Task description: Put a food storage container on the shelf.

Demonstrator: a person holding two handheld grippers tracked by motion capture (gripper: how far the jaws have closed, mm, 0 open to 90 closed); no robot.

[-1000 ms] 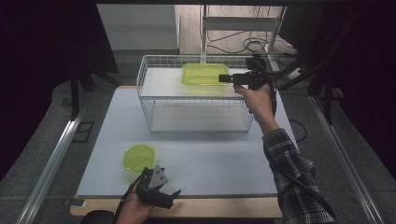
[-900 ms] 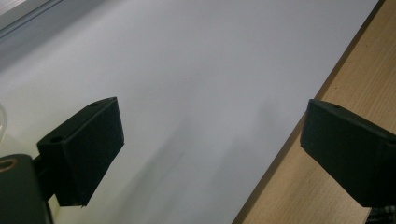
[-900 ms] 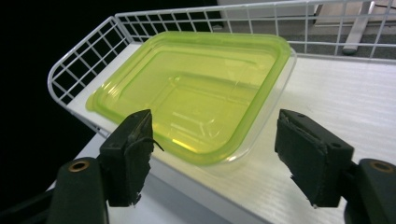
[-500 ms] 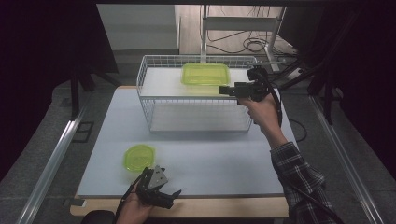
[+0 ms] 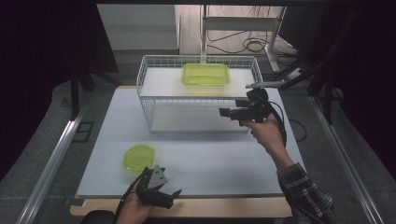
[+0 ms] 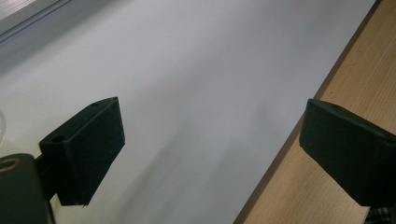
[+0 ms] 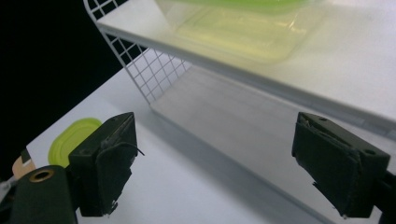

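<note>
From above the near edge of the table [image 5: 196, 154] we look forward and down, taking in the whole white surface and the wire rack [image 5: 198, 93] at its far side. From the left gripper [image 5: 156, 189], low at the near edge, we look closely across the bare table top and its wooden border. From the right gripper [image 5: 233, 113], at the rack's right, we look leftward and close at the rack. The rack, its green container [image 7: 243, 28] and the green lid [image 7: 72, 135] also appear from above.
</note>
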